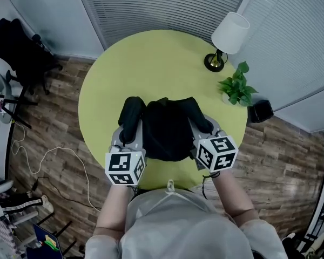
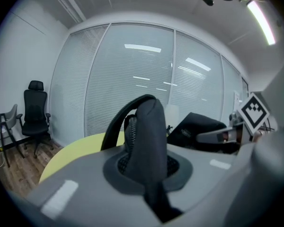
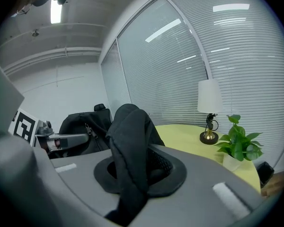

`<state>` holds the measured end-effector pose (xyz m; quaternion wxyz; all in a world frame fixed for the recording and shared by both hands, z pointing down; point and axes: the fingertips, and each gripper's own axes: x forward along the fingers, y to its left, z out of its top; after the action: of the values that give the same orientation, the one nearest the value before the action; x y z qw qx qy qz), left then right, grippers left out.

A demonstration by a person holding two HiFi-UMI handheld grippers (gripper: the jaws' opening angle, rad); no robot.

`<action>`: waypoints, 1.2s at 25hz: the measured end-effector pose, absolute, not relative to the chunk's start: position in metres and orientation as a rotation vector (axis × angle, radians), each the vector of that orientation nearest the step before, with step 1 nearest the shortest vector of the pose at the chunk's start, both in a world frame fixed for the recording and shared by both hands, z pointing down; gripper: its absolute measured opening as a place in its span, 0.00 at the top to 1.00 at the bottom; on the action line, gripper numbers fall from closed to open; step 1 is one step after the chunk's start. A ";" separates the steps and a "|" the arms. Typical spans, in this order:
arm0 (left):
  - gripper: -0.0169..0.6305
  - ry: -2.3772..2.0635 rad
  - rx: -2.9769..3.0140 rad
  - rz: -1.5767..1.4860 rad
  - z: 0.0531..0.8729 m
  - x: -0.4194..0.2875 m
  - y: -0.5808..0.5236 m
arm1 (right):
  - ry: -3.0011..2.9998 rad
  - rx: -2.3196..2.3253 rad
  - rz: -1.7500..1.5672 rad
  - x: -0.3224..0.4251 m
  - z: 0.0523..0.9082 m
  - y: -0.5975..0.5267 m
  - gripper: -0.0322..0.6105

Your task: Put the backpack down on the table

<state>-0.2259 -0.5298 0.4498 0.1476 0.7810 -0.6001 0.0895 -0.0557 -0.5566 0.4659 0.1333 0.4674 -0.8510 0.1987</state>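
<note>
A black backpack [image 1: 167, 129] hangs between my two grippers over the near part of the round yellow-green table [image 1: 151, 58]. I cannot tell if its bottom touches the tabletop. My left gripper [image 1: 129, 131] is shut on the left shoulder strap [image 2: 149, 136], a padded black band that runs up out of its jaws. The right shoulder strap [image 3: 128, 145] is clamped the same way in my right gripper [image 1: 202, 127], which is shut. The backpack's body [image 2: 199, 126] shows to the right in the left gripper view. In the right gripper view the backpack's body [image 3: 83, 126] shows to the left.
A white-shaded lamp [image 1: 227, 36] and a potted plant [image 1: 236, 85] stand at the table's far right rim. A black office chair [image 1: 19, 50] is on the wooden floor at the left, with a white cable [image 1: 48, 161] nearby. A small black object [image 1: 260, 111] lies right of the table.
</note>
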 end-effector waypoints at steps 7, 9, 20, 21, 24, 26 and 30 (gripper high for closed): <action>0.93 -1.725 2.253 0.274 0.474 -0.242 -0.579 | -2.438 1.392 0.563 -0.068 0.484 -0.606 0.89; 0.94 -1.720 2.250 0.281 0.482 -0.247 -0.589 | -2.432 1.396 0.564 -0.071 0.492 -0.617 0.88; 0.93 -1.692 2.234 0.283 0.508 -0.255 -0.612 | -2.389 1.438 0.575 -0.072 0.520 -0.640 0.88; 0.93 -1.695 2.228 0.282 0.509 -0.255 -0.613 | -2.384 1.442 0.576 -0.072 0.522 -0.641 0.88; 0.93 -1.682 2.227 0.307 0.515 -0.252 -0.614 | -2.368 1.444 0.575 -0.070 0.528 -0.642 0.88; 0.93 -1.637 2.241 0.346 0.520 -0.249 -0.613 | -2.348 1.462 0.590 -0.066 0.533 -0.641 0.87; 0.91 -1.597 2.234 0.408 0.531 -0.247 -0.609 | -2.309 1.511 0.596 -0.058 0.545 -0.635 0.86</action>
<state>-0.2469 -0.6092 0.5314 0.1815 0.7913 -0.5657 0.1444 -0.0580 -0.6353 0.5447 0.1585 0.5285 -0.8075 0.2083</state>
